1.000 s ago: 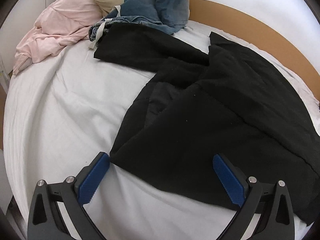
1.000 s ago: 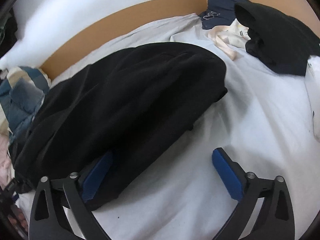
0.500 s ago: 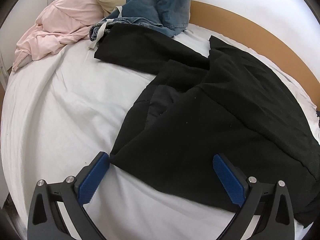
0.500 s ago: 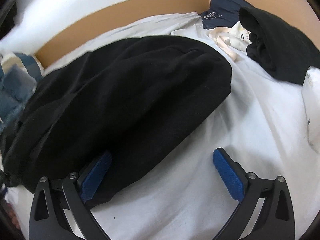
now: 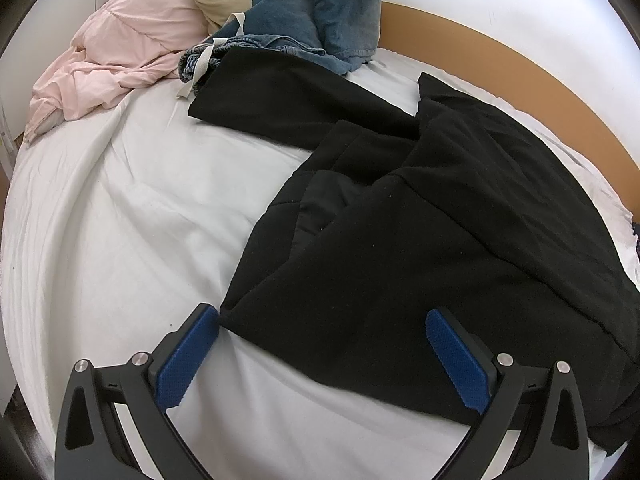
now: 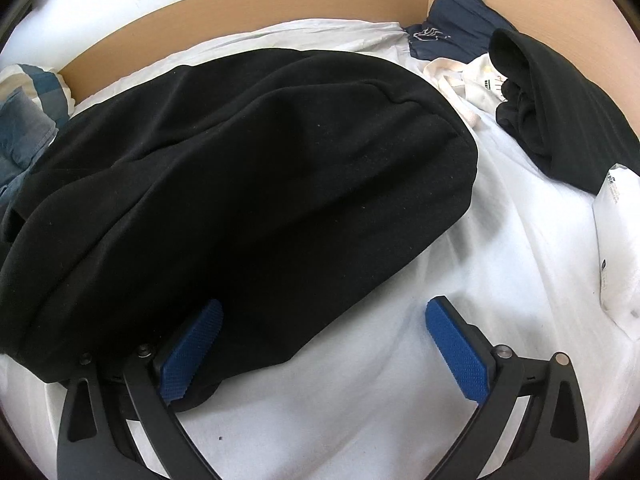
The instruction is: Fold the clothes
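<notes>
Since a second ago both cameras have crept a little closer to the black garment (image 5: 400, 240), which fills more of each view; the cloth itself lies as it did.

It is spread rumpled across the white bed sheet (image 5: 140, 220), with one long black panel reaching toward the far left and the bulk lying right of centre, folds overlapping in the middle. In the right wrist view the same garment (image 6: 260, 184) mounds up over the left and centre of the frame, its rounded edge ending on bare sheet (image 6: 500, 240) to the right.

Wide open and holding nothing, the left gripper (image 5: 322, 344) sits low over the garment's near corner: the left blue pad just beside the cloth's corner, the right pad over black fabric. The right gripper (image 6: 324, 340) is equally wide open and empty; black fabric laps over the base of its left finger, while its right finger stands over bare sheet.

At the far left lie a pink garment (image 5: 120, 52) and blue denim (image 5: 320, 20), the denim touching the black panel's far end. A tan headboard (image 5: 520, 76) curves behind. Far right, in the right wrist view, are a navy item (image 6: 460, 20), another black garment (image 6: 560, 108), and a white packet (image 6: 616, 248) at the edge.
</notes>
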{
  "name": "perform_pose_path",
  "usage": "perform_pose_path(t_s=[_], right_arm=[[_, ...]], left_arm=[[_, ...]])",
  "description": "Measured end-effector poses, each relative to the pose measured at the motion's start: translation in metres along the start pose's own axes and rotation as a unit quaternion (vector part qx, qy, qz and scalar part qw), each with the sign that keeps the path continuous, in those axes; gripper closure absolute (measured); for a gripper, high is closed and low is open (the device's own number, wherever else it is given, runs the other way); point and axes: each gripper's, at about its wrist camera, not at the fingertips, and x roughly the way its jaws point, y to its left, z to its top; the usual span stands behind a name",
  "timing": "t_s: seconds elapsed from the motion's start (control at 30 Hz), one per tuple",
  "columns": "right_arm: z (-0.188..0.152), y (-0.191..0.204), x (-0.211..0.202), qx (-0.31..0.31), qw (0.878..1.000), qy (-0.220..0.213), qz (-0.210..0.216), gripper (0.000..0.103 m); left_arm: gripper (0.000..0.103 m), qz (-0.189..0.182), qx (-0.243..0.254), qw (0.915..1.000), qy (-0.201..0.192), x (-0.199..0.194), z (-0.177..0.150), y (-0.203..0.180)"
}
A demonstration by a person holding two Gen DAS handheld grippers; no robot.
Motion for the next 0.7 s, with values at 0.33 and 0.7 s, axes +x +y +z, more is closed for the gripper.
perform_pose_path(t_s=[0.33, 0.7], right_arm=[[0.004, -0.012, 0.011, 0.0, 1.0, 0.0, 0.0, 0.0], [-0.001, 0.003, 0.0, 0.0, 1.0, 0.0, 0.0, 0.0]], left_arm=[[0.0, -0.009, -0.002, 1.0, -0.002, -0.003, -0.004, 0.001], [0.0, -0.004, 0.005, 1.0, 0.0, -0.005, -0.006, -0.003]])
